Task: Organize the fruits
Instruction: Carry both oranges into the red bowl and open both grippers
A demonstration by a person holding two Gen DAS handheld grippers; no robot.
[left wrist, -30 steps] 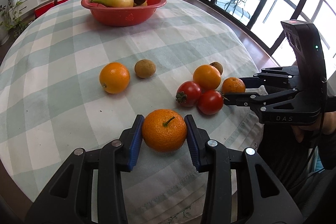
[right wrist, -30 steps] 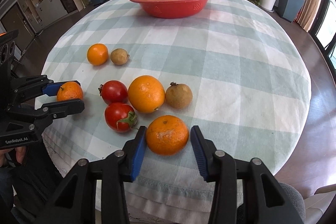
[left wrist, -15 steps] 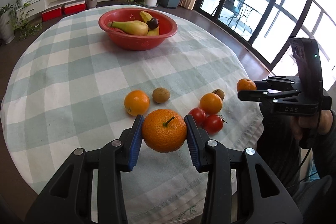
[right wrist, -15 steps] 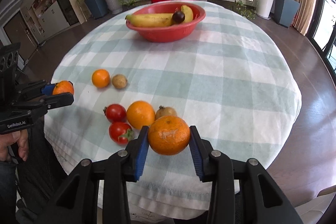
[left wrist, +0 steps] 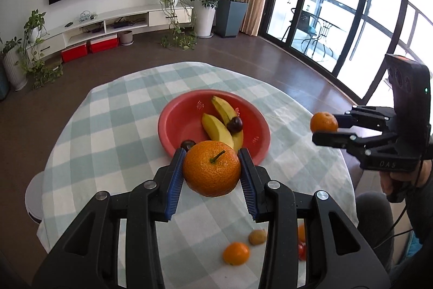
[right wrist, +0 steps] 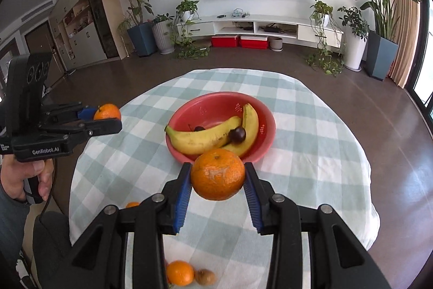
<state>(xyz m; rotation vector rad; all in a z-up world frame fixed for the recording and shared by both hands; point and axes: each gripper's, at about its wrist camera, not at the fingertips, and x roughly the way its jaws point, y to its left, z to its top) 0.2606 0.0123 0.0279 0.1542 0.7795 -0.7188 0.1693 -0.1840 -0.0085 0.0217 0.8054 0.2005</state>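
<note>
We hold both claws angled downward above the counter: our left claw clamps a mandarin, and our right claw clamps a tangerine.

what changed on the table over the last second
Both grippers lifted their oranges off the checked cloth and carried them up toward the red bowl: the left gripper holds the stemmed orange, the right gripper the other orange. Both grips were already shut. The bananas, dark fruits and remaining fruit on the cloth stayed put.
</note>
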